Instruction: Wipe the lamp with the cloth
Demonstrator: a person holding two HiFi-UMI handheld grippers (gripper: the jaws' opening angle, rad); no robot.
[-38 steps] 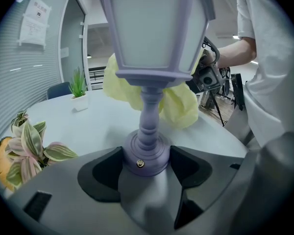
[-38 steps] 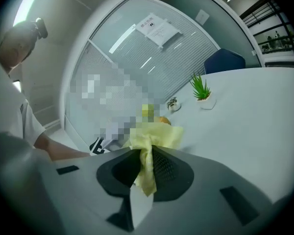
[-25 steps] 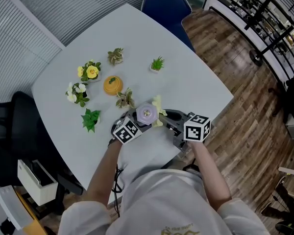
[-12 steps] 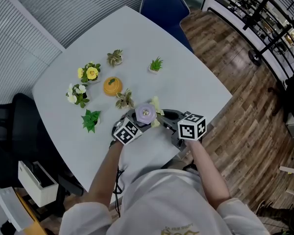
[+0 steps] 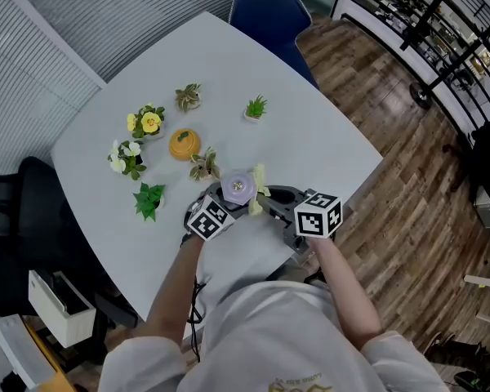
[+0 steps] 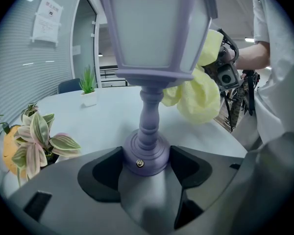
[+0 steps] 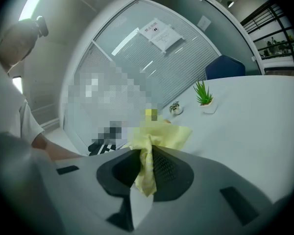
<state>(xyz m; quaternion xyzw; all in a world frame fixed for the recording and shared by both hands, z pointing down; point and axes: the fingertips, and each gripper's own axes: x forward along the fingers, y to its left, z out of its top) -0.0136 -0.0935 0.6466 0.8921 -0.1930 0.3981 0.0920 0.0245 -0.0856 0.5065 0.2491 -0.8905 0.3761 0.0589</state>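
Note:
A purple lantern-shaped lamp point(image 5: 238, 189) stands on the white table point(image 5: 310, 137) near its front edge. My left gripper point(image 5: 226, 204) is shut on the lamp's round base point(image 6: 147, 155), with the lamp's stem and lantern head point(image 6: 157, 28) rising above the jaws. My right gripper point(image 5: 268, 202) is shut on a yellow cloth point(image 7: 159, 135), pinched between its fingers point(image 7: 164, 168). The cloth point(image 6: 198, 94) is bunched against the lantern's right side, with the right gripper point(image 6: 226, 72) just behind it. In the head view the cloth point(image 5: 260, 188) shows beside the lamp's top.
Small potted plants stand behind the lamp: a variegated one point(image 5: 204, 164), a green one point(image 5: 149, 198), white flowers point(image 5: 126, 157), yellow flowers point(image 5: 149, 122), a grass tuft point(image 5: 256, 107). An orange ornament point(image 5: 184, 143) sits among them. A blue chair point(image 5: 269, 11) stands at the table's far side.
The right gripper with the cloth has edged slightly left, toward the lamp. The left gripper keeps its hold on the lamp's base.

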